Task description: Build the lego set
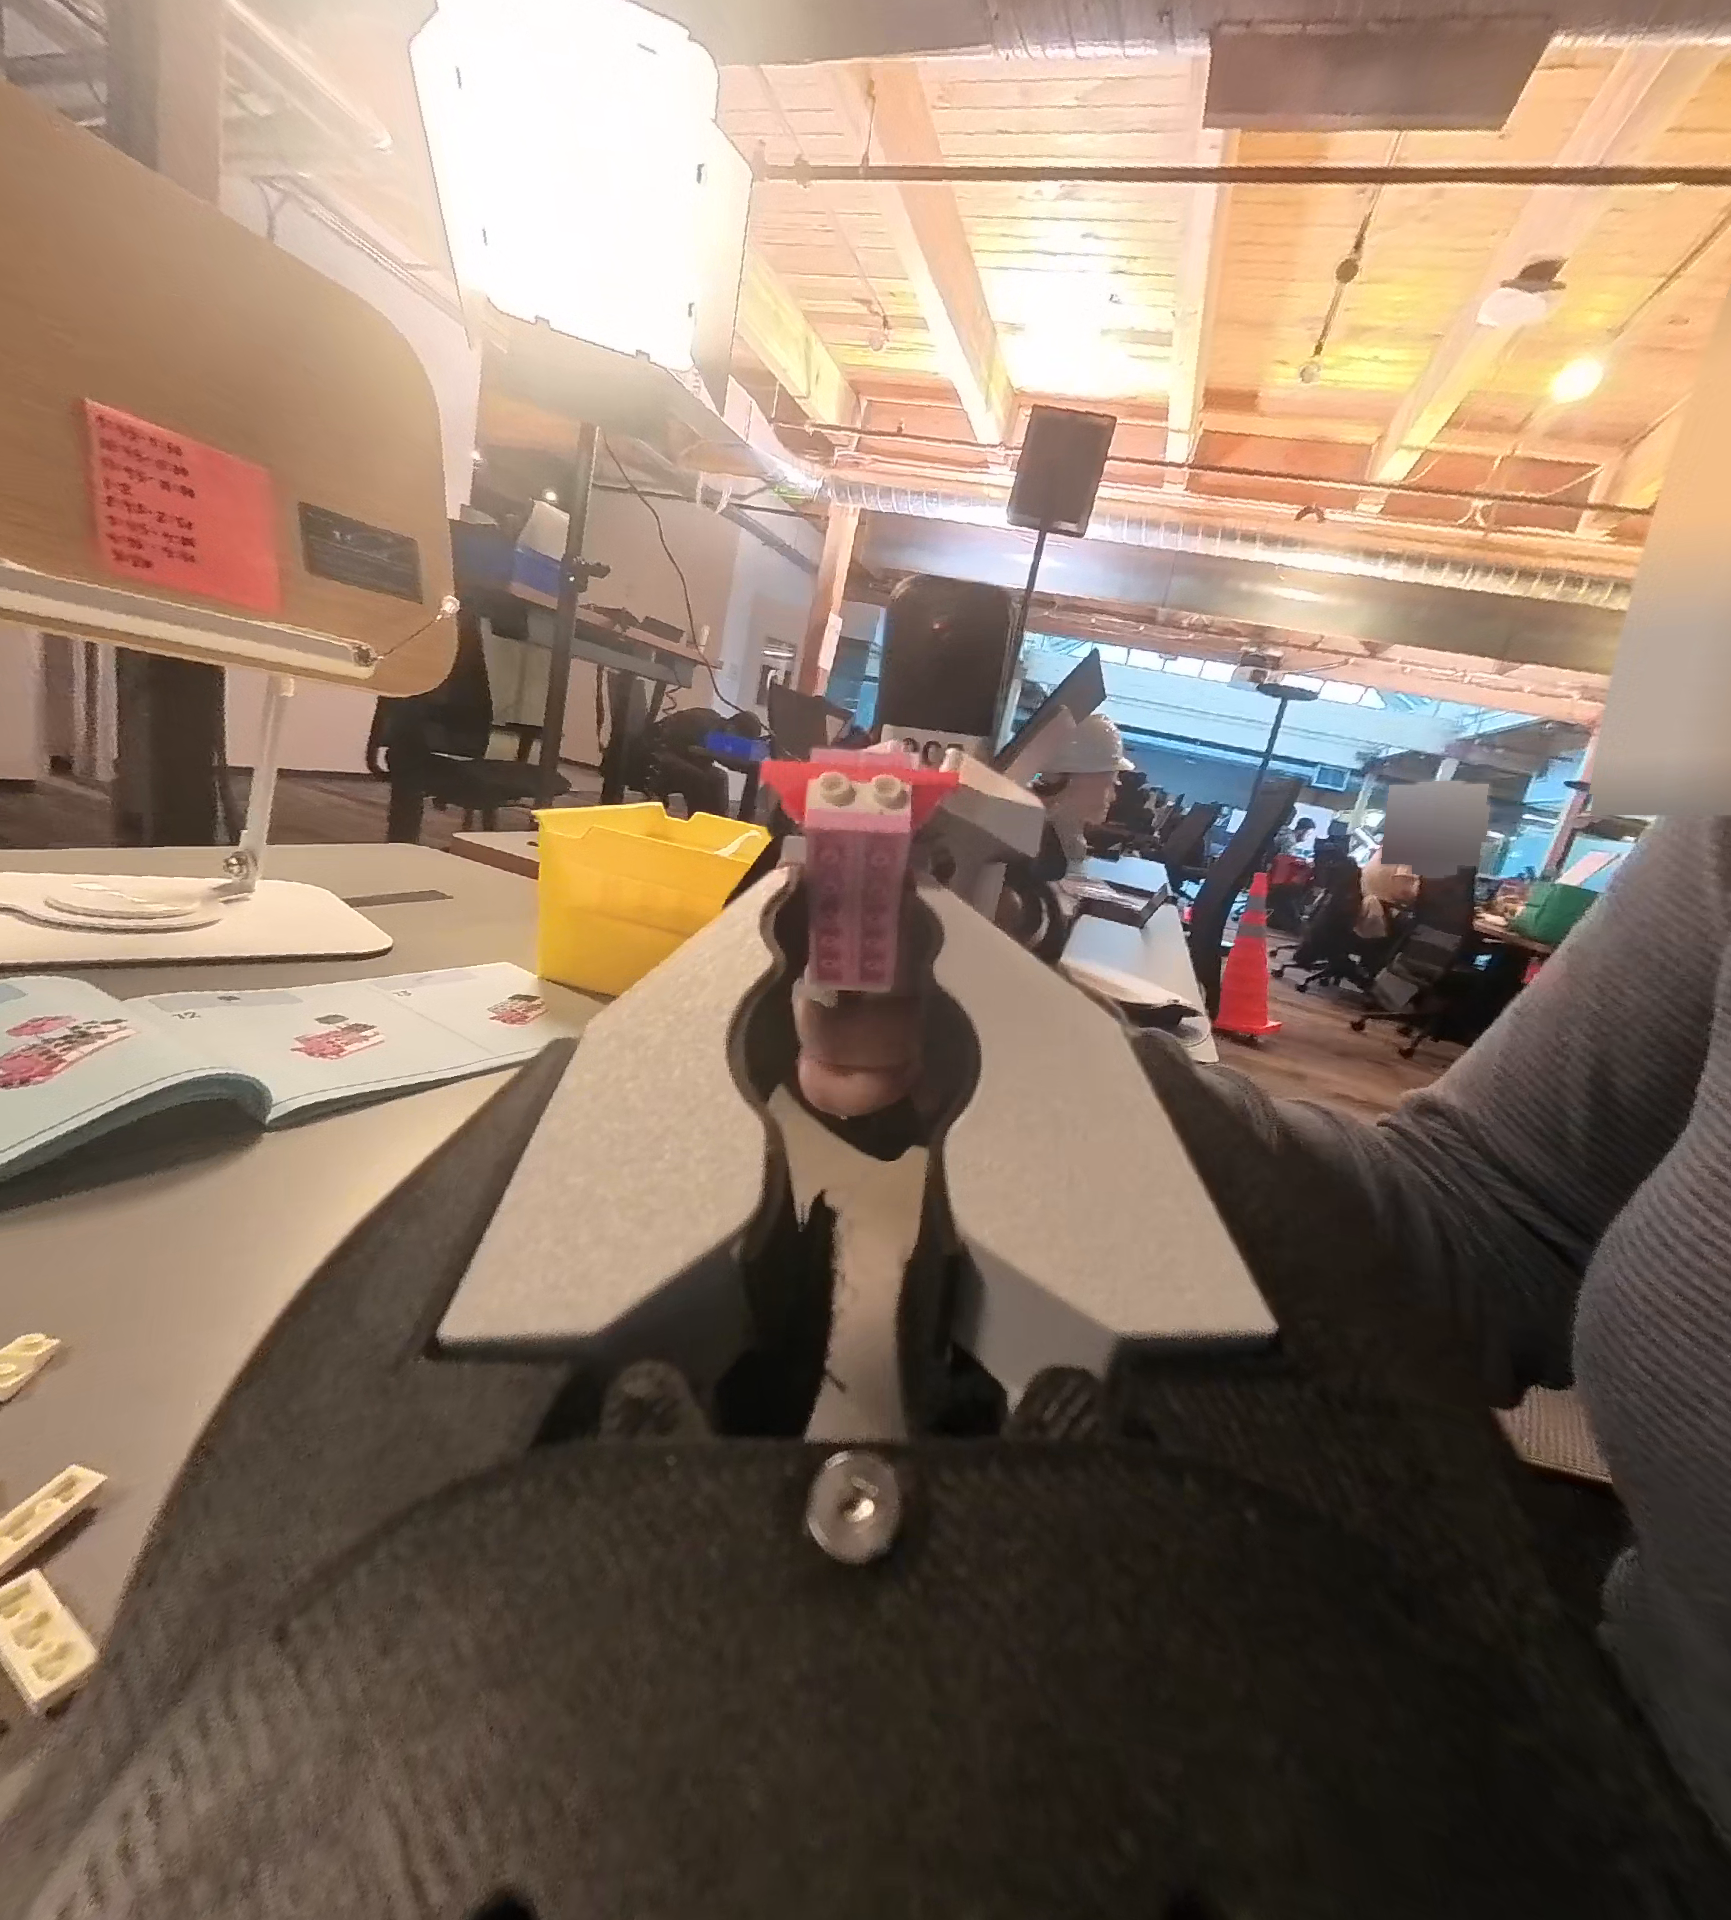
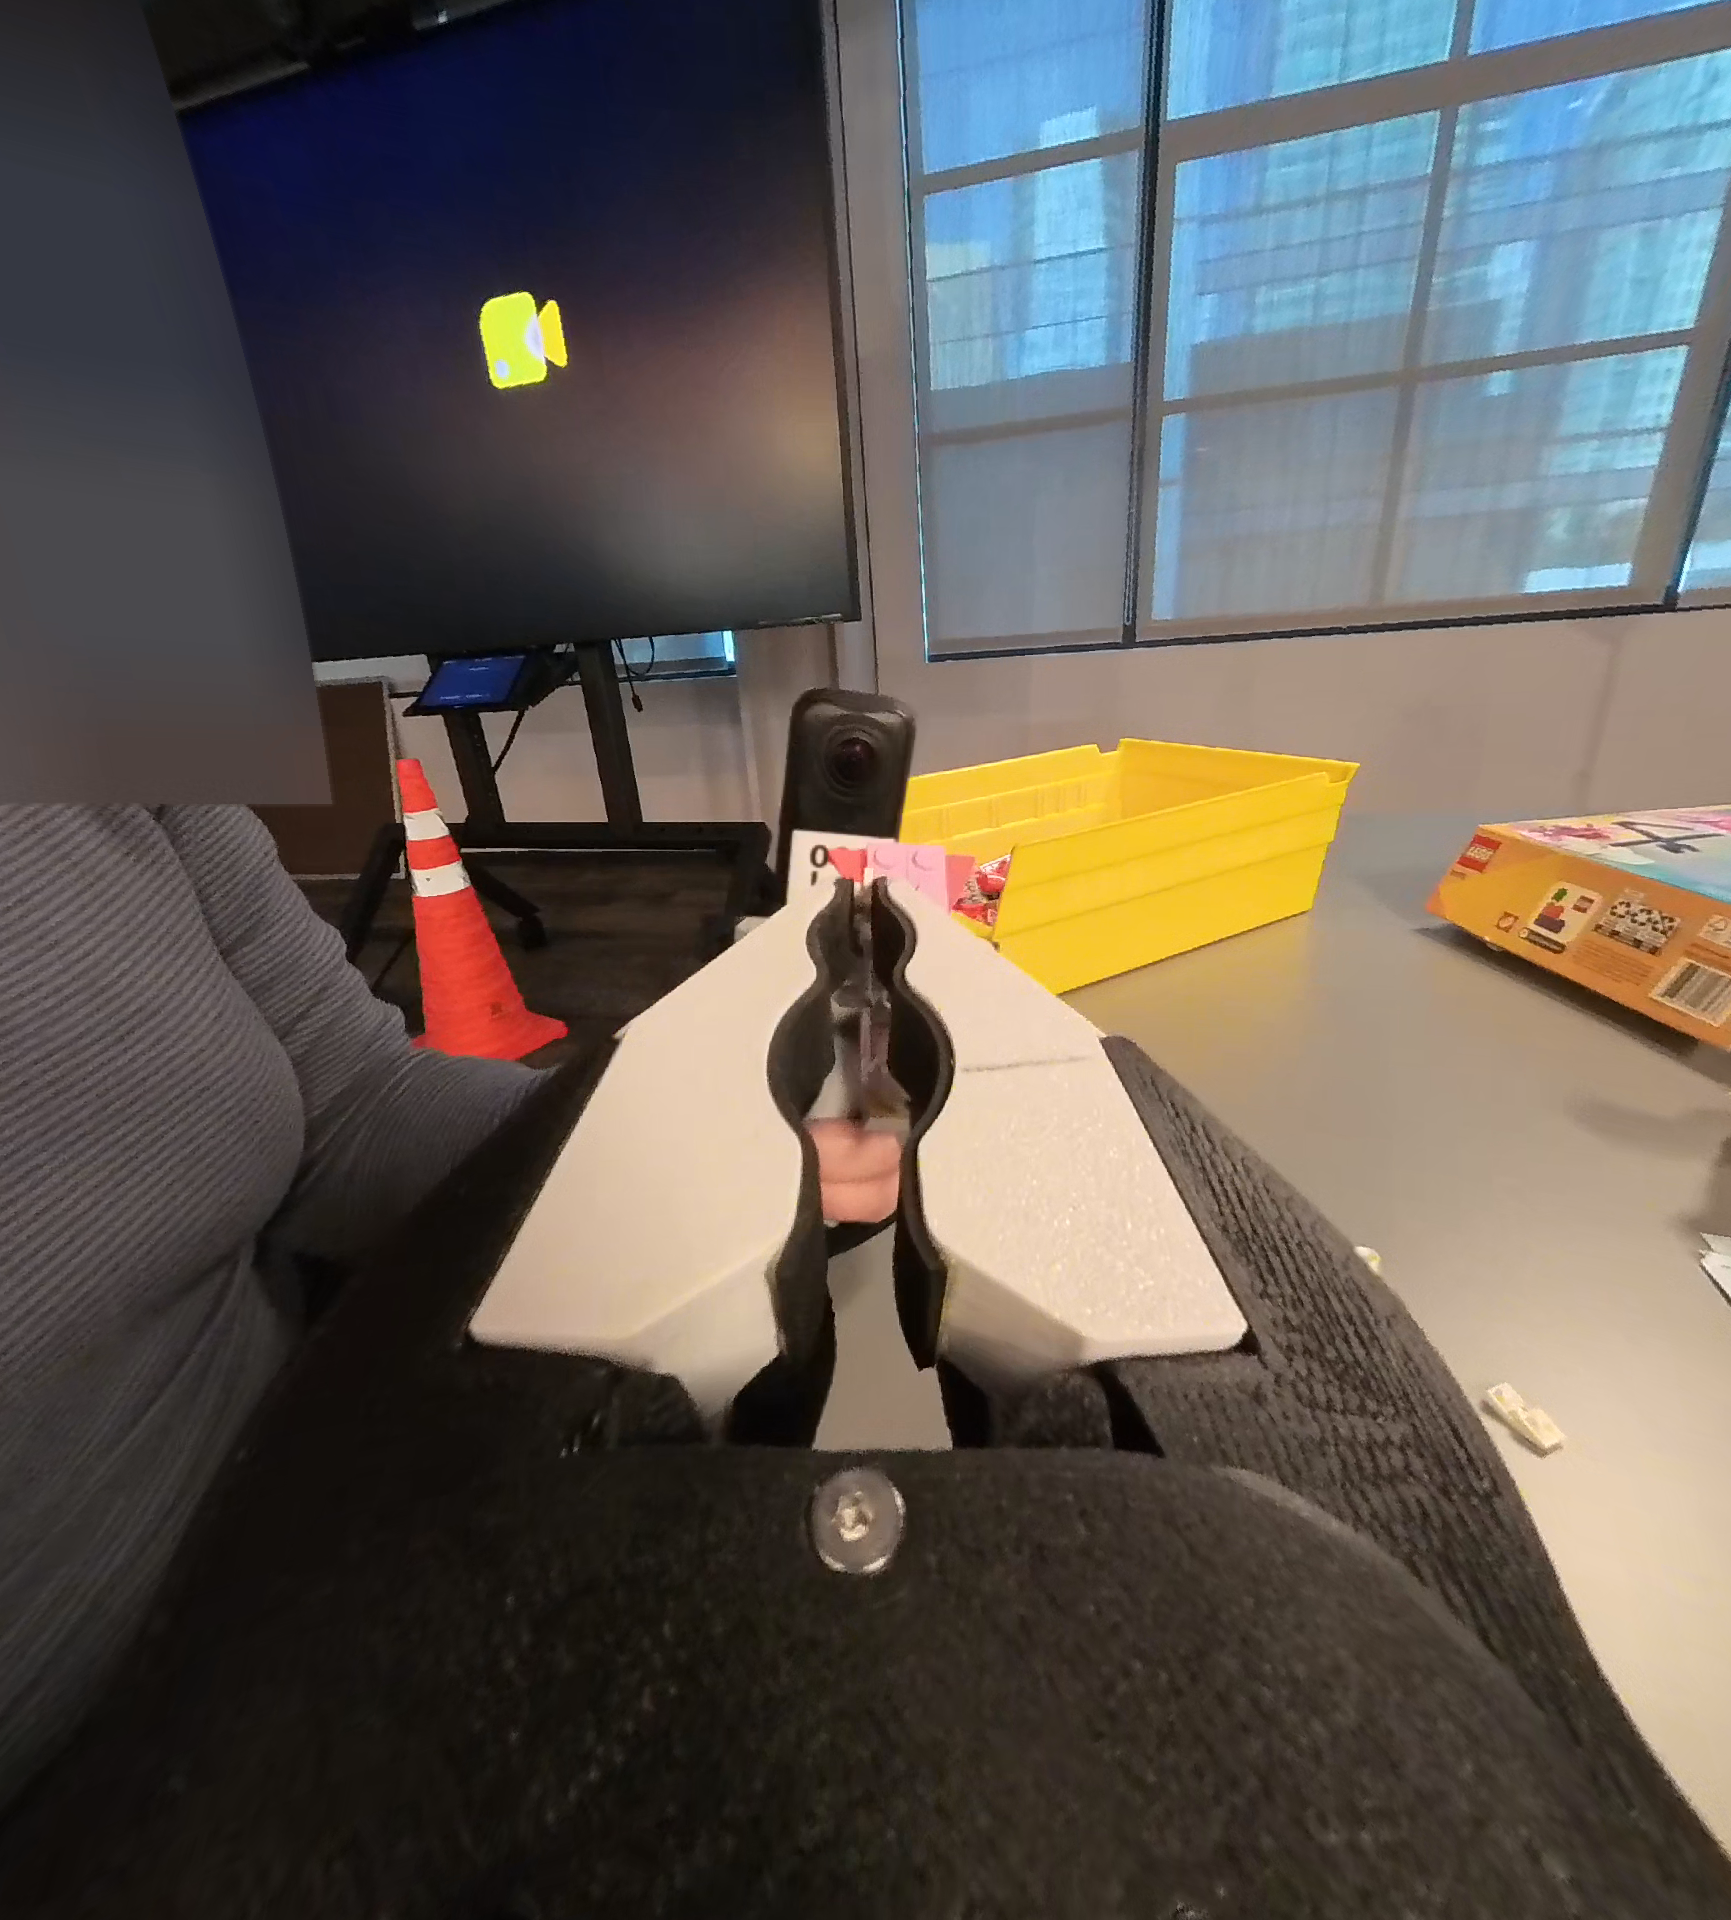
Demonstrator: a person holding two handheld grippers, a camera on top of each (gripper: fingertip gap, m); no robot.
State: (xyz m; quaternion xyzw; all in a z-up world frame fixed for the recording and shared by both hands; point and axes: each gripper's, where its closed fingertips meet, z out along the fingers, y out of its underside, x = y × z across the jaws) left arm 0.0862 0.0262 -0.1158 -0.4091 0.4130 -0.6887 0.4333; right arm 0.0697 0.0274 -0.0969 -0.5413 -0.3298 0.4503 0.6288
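Pink brick assembly (image 1: 856, 904), capped with red plates and two cream studs, sits clamped upright between the tips of the left tongs (image 1: 856, 914), raised above the grey desk (image 1: 487, 1132). The right tongs (image 2: 861, 899) are clenched almost together at the assembly's red end; whether they pinch it I cannot tell. On the desk lie an open instruction booklet (image 1: 217, 1049), cream plates (image 1: 9, 1538) scattered near the edge, a yellow bin (image 2: 1152, 873) and an orange toy box (image 2: 1650, 914). A wooden board on a white stand (image 1: 144, 499) carries a red note. Beyond are an orange cone (image 2: 456, 935), a dark screen (image 2: 528, 343), gridded windows (image 2: 1360, 312), and an open office under a timber ceiling (image 1: 1048, 260).
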